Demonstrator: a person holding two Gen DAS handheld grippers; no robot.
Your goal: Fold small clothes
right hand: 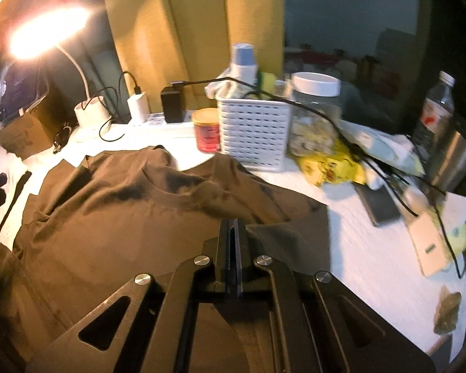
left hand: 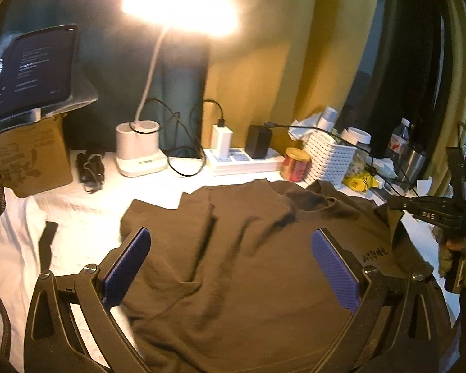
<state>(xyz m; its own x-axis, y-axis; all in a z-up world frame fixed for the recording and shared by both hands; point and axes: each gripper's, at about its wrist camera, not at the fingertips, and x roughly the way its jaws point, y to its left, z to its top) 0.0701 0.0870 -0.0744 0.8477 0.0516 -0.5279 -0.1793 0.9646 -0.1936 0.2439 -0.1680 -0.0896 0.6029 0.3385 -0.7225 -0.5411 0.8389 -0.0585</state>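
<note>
A brown T-shirt (left hand: 239,248) lies spread on the white table, collar toward the back; it also shows in the right wrist view (right hand: 115,217). My left gripper (left hand: 230,245) is open, its blue pads (left hand: 332,267) wide apart above the shirt's middle. My right gripper (right hand: 233,227) is shut on the shirt's right sleeve edge and lifts it a little. In the left wrist view the right gripper (left hand: 397,208) shows at the right, pinching the fabric there.
At the back stand a lit desk lamp (left hand: 139,152), a power strip with chargers (left hand: 242,158), a red can (right hand: 206,130), a white basket (right hand: 254,130), a jar (right hand: 315,108) and a bottle (right hand: 435,108). A cardboard box (left hand: 25,158) and tablet are at left. Cables, a phone (right hand: 379,205) and a power bank (right hand: 428,245) lie at right.
</note>
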